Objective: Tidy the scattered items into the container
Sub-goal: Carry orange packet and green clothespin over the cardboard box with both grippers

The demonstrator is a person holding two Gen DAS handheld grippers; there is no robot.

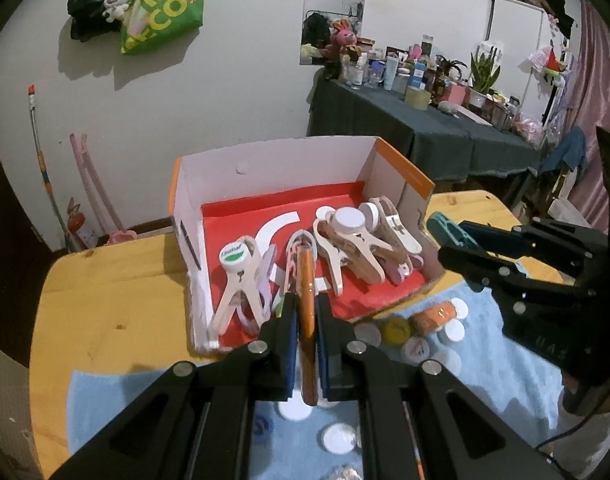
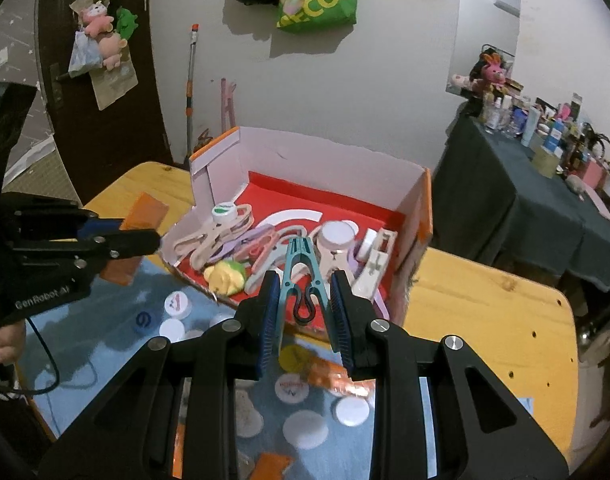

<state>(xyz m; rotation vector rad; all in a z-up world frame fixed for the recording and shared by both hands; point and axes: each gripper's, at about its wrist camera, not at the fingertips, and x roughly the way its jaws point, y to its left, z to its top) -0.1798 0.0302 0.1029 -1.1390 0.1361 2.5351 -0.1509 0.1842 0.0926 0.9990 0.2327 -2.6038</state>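
An open shoebox [image 1: 273, 168] with a red floor stands on the wooden table and holds several large clothes pegs [image 1: 345, 248] and white caps. My left gripper [image 1: 307, 312] is shut on a flat orange piece [image 1: 307, 320], edge-on, at the box's near rim. My right gripper [image 2: 303, 292] is shut on a teal clothes peg [image 2: 301, 276] above the box's near edge [image 2: 409, 200]; it also shows in the left wrist view [image 1: 453, 232]. The left gripper shows in the right wrist view [image 2: 141, 236] holding the orange piece [image 2: 141, 232].
A blue cloth [image 2: 105, 340] on the table [image 2: 485, 312] carries several white bottle caps [image 2: 305, 428], an orange bottle [image 1: 433, 316] and orange scraps [image 2: 273, 464]. A yellow-green soft toy [image 2: 225, 276] lies in the box. A cluttered dark-covered table [image 1: 425, 120] stands behind.
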